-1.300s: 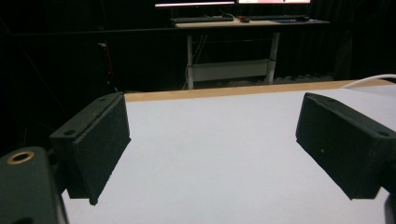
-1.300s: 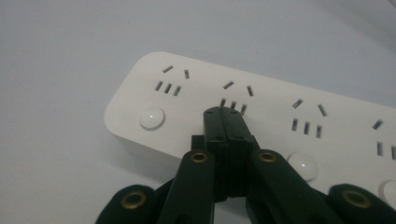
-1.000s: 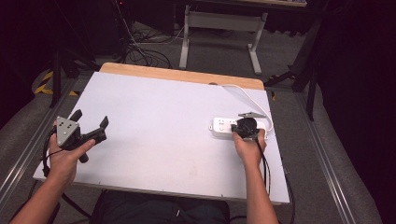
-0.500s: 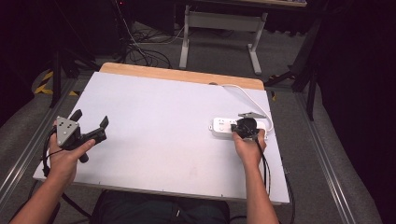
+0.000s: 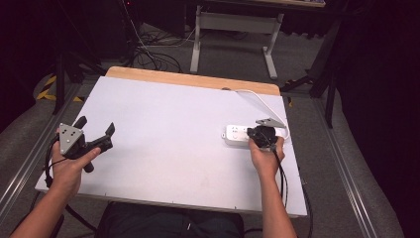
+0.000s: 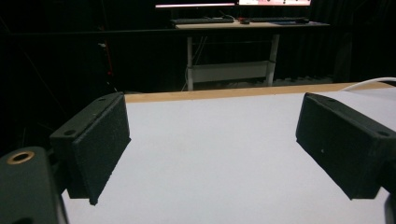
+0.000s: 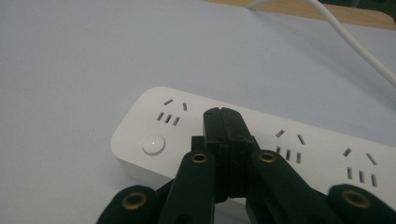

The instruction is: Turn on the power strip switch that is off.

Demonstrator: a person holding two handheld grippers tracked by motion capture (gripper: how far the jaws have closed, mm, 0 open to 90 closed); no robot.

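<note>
Jaws pinched together, right gripper [image 7: 226, 122] hangs over the power strip [image 7: 261, 144] near the table's right edge. Shift toward the round button [image 7: 154, 144], I'd say, then press straight down.

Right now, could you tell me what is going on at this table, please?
A person is working on a white power strip near the right edge of the table. The right tool, jaws shut with nothing between them, hovers over the strip's top, just right of its round button; whether it touches is unclear. The left tool is held open and idle on the left side, apart from the strip.
</note>
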